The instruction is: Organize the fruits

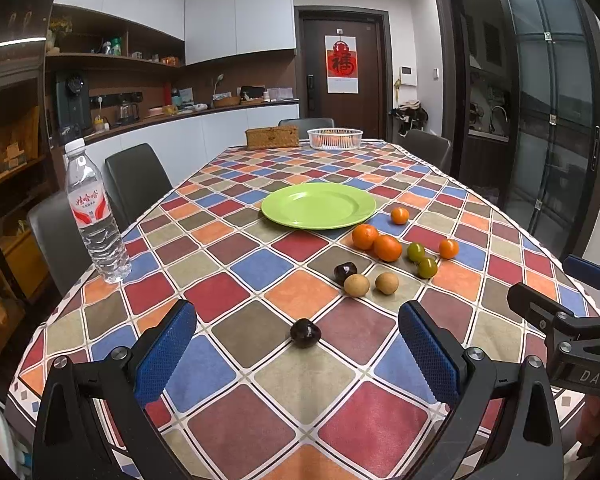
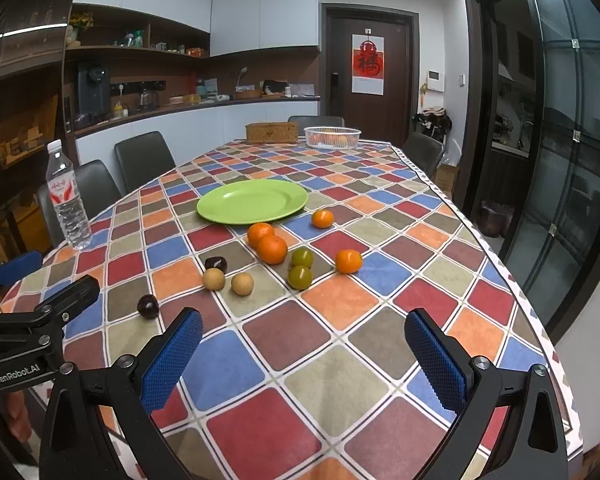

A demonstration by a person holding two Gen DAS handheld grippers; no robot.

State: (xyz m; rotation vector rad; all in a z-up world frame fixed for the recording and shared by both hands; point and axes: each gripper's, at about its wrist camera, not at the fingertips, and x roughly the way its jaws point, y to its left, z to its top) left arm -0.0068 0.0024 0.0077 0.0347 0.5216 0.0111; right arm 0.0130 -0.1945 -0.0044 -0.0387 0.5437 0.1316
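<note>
- Ten small fruits (image 1: 386,248) lie loose on the checked tablecloth (image 1: 260,264), just beside the bare green plate (image 1: 318,205).
- Left gripper (image 1: 298,354) hovers with fingers wide apart, a dark plum (image 1: 305,333) between them.
- Right gripper (image 2: 304,356) gapes likewise, holding nothing.

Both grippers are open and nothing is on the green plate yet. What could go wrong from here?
1. The loose round fruit may roll: the dark plum nearest the left gripper could skid away if nudged.
2. The two big oranges touch, so grasping one may push the other.
3. The green plate is shallow; fruit set down could roll off.
</note>
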